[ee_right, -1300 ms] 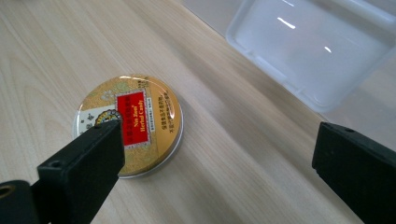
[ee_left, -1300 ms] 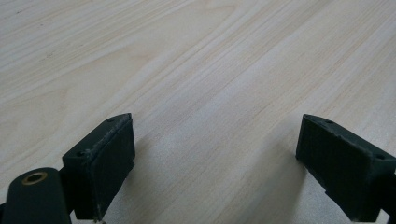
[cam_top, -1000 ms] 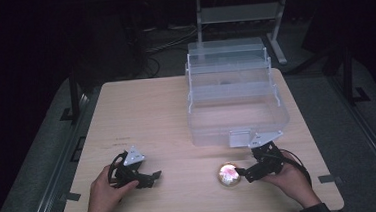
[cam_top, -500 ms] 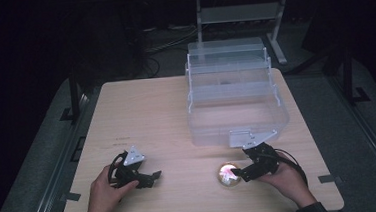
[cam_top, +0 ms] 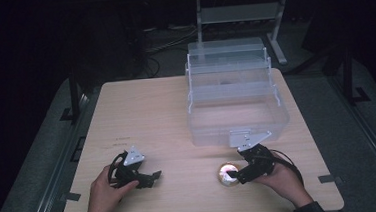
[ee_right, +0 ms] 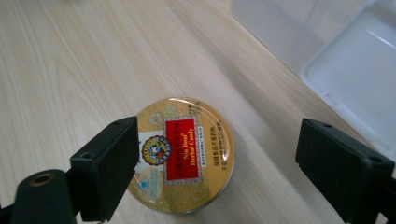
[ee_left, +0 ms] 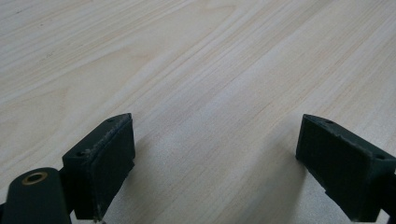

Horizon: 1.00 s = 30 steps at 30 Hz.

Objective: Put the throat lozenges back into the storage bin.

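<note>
Wood table: right hand-held gripper open, just narrowed, over candy tin.

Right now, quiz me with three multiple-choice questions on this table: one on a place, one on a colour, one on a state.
1. Where is the tin? A on the floor; B on the table; C on a shelf.
2. What colour is the tin's label? A red; B blue; C green.
3. How do the left gripper jaws stand? A shut; B open; C clamped on the tin.

Answers: B, it lies on the wood just before the box; A, a red panel sits on its gold lid; B, the jaws stand wide apart over bare wood.
</note>
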Available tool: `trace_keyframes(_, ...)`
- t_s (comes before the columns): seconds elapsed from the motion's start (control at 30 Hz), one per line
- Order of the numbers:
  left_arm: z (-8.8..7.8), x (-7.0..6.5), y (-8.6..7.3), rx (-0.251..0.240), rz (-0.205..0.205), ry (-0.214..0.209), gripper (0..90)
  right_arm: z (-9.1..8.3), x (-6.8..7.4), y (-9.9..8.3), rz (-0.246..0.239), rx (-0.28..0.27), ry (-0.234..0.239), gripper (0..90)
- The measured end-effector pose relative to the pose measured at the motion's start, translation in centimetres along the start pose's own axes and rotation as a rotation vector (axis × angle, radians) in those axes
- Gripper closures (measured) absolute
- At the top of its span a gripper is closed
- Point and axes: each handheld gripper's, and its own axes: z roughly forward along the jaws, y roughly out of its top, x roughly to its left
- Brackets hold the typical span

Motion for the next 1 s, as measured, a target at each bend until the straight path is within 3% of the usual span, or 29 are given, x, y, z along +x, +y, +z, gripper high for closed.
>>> trace_keyframes(0.77, 0.0, 0.0, 0.0, 0.002, -0.001, 0.0, 10.9, 1.7, 1.4, 0.2, -0.016, 0.049, 0.056, 10.9)
trace_keyframes(1.0, 0.0, 0.0, 0.0, 0.002, 0.0, 0.0, 10.9, 2.3, 1.7, 0.1, -0.02, 0.068, 0.052, 11.1)
